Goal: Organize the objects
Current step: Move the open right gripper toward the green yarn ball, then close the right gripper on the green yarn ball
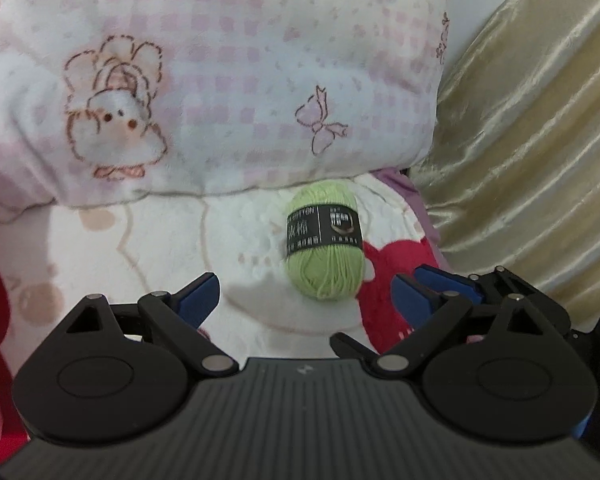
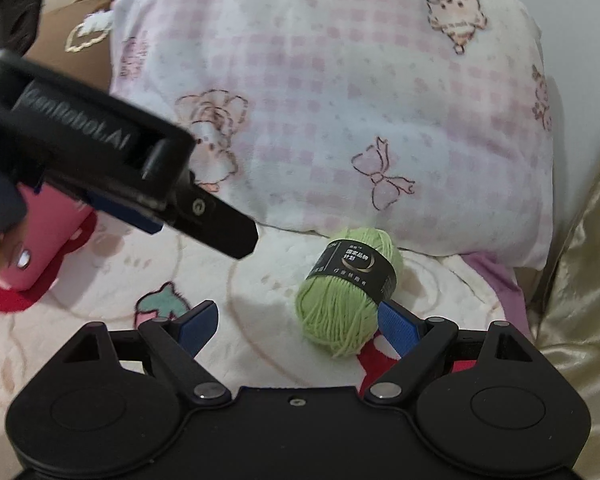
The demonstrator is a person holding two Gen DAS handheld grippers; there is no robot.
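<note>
- Yarn ball (image 1: pixel 323 242), light green with a black paper band (image 1: pixel 322 230) around its middle, is lying on the fluffy white blanket (image 1: pixel 139 248), just in front of the pillow's lower edge.
- Left gripper (image 1: pixel 304 296) is standing wide open and is holding nothing; the yarn ball is sitting just ahead of its two blue fingertips (image 1: pixel 197 298), a little toward the right one, and is not touching them.
- Right gripper (image 2: pixel 295 320) is also standing wide open with nothing gripped; in its own view the yarn ball (image 2: pixel 350 292) is lying close against the right blue pad (image 2: pixel 398 326), but I cannot tell if it is really touching it.
- In the right wrist view the left gripper's black body is reaching in from the left side, with its dark finger pointing down toward the blanket near the ball.
- Behind the ball, a big soft pillow (image 1: pixel 227 80) with a pink check pattern and cartoon drawings is leaning over the blanket.
- At the right side a shiny golden cloth (image 1: pixel 532 152) is hanging in folds.
- At the left, in the right wrist view, a pink object (image 2: pixel 47 240) is standing on a red patch of the blanket.
</note>
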